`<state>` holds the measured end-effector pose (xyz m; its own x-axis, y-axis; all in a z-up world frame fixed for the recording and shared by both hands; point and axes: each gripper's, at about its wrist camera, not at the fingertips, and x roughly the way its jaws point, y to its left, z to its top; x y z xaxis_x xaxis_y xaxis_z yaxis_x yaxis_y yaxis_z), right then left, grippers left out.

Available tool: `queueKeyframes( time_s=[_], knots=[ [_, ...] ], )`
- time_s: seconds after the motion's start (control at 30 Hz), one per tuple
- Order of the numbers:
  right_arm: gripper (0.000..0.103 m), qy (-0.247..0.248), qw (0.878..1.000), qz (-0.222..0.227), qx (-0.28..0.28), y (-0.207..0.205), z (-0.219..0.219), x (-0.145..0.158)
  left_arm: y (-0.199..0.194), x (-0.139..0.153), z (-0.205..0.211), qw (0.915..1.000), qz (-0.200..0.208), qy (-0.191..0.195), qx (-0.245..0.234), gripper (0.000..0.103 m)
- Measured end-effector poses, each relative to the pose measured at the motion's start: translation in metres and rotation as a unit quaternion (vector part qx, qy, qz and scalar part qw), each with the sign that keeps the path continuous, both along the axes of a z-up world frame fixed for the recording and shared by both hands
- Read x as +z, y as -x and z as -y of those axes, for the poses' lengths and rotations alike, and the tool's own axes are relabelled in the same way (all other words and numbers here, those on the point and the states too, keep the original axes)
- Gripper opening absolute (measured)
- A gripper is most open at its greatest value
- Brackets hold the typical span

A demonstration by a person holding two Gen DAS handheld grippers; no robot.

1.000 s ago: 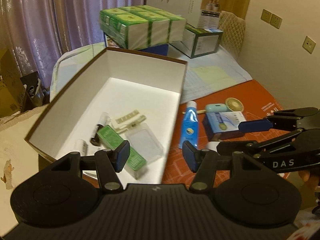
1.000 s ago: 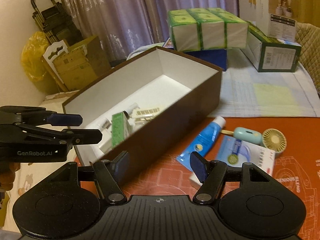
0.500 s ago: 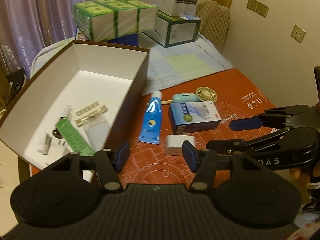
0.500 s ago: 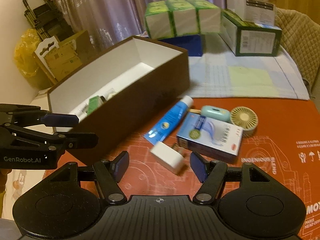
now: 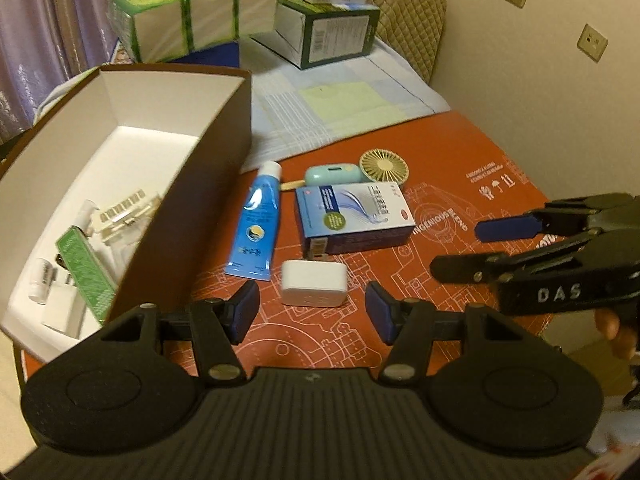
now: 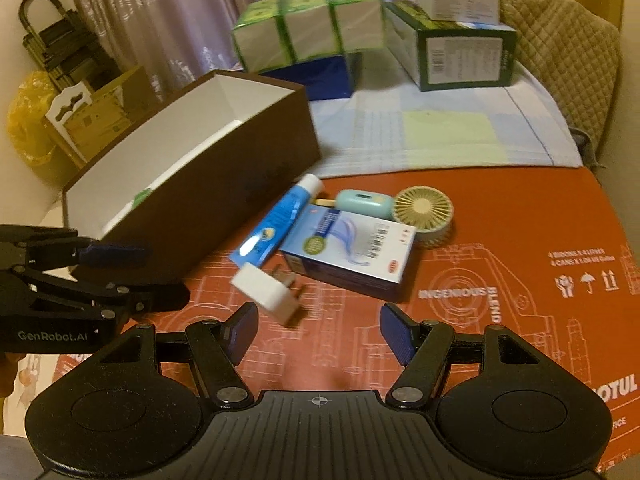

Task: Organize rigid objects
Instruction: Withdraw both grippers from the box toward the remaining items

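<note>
1. Hovering low over the table (image 5: 460,152) with the left tool (image 5: 312,308) spread wide and empty, lined up on the white plug (image 5: 313,289) that lies just ahead of the gap. Probably squared that way so as to close on the plug's flat sides.
2. Holding the right tool (image 6: 318,330) beside it, also spread and empty, aimed at the same cluster. Seen from there with the plug a little left of centre, prongs toward the carton (image 6: 352,252), so likely kept out of the way, not competing for the same pick.
3. Lying loose on the orange mat (image 5: 472,184), apart from the plug: a blue tube (image 5: 256,228) along the box wall, the blue-and-white carton touching or just beside the plug's prongs, a mint case (image 5: 334,173) and a small round fan (image 5: 384,166) behind the carton.
4. Standing open at the left edge of the table, close against the tube: a brown box (image 5: 224,140) with a white inside. Already holding a green packet (image 5: 84,272), a clip strip (image 5: 124,210) and a few small white pieces, hence judged as the place for everything loose.
5. Judging the task as partly done: several things boxed, five not yet.
6. Calling next for a short move forward and down, then a pinch across the plug's body, clear of the prongs and the carton.
7. Risking a nudge of the carton, or a skid of the smooth plug across the mat.
</note>
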<state>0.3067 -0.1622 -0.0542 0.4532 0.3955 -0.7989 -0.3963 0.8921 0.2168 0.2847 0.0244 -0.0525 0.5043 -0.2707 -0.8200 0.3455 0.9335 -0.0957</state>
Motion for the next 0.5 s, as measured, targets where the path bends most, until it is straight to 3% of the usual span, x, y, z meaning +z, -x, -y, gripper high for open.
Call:
queueKeyframes(
  time_s=[0.5],
  knots=[
    [0.064,0.003,0.999,-0.028,-0.036,-0.023,0.043,-0.024,-0.026,-0.053,0.027,0.9998,-0.013,-0.012,-0.003,0.055]
  ],
)
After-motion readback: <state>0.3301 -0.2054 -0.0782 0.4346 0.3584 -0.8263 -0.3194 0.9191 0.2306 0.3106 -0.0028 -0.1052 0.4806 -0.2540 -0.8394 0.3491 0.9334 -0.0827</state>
